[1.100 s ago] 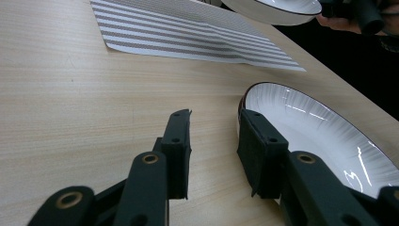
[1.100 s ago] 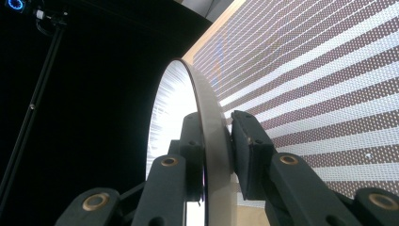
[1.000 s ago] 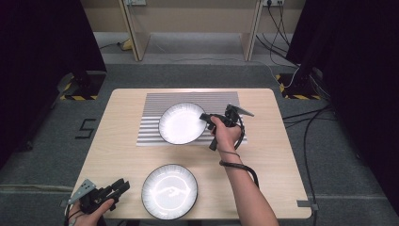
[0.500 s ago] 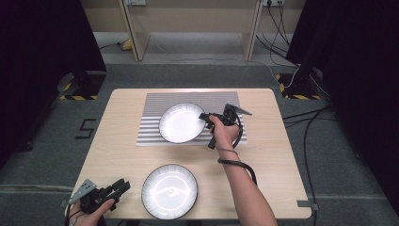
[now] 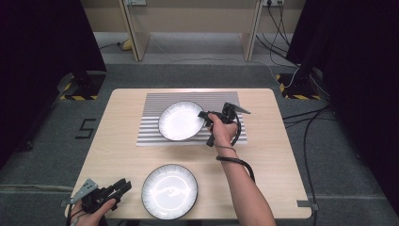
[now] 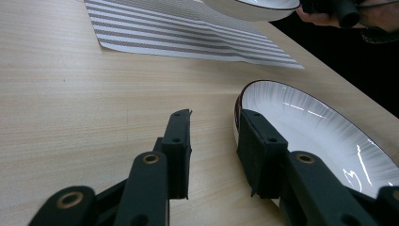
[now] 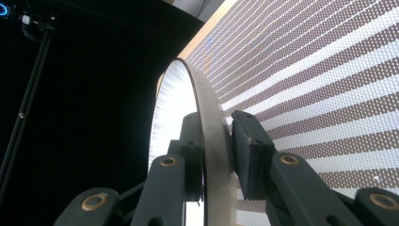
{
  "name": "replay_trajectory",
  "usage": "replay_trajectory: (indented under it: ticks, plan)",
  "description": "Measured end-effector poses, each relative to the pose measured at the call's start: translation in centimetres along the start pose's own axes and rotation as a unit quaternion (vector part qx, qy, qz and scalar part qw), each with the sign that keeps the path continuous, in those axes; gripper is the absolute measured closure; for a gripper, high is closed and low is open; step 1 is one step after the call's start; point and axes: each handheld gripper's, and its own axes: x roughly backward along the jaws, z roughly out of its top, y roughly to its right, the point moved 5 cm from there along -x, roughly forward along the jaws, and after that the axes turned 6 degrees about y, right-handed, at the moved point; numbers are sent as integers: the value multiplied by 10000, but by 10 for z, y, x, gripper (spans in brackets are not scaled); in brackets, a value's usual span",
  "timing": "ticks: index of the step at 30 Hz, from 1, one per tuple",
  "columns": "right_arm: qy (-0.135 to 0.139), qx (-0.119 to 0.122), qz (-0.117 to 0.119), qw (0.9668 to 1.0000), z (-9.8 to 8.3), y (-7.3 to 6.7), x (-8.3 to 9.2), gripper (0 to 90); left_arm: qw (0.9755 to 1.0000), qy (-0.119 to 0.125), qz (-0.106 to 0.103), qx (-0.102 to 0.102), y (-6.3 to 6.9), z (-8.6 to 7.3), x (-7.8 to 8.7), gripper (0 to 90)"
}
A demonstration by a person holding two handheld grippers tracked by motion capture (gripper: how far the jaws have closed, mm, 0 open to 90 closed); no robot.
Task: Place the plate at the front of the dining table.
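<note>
The far plate (image 5: 181, 121) is white and glossy with a thin dark rim, lying on the striped mat (image 5: 155, 134) on the desk (image 5: 117, 155). The right gripper (image 5: 205, 115) clamps its right edge; the left gripper (image 5: 126, 186) is open and empty beside the near plate (image 5: 169, 191). Nothing has visibly moved since the earlier frames.

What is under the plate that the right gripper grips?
The striped mat lies under the far plate, on the table. The right gripper pinches its rim. The mat's middle is covered.

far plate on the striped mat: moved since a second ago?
No. The far plate sits at the same spot on the striped mat, its rim between the right hand-held gripper jaws.
</note>
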Motion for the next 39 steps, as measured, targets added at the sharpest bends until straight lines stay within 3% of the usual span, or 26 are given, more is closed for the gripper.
replay_trajectory:
  ticks: [17,39]
  plan:
    - [57,-3,-89,9999,12,-7,-12,744,10000,31,40,35,-3,1,1,642]
    - [207,-217,-160,9994,28,0,-17,743,10000,34,19,23,-4,1,2,646]
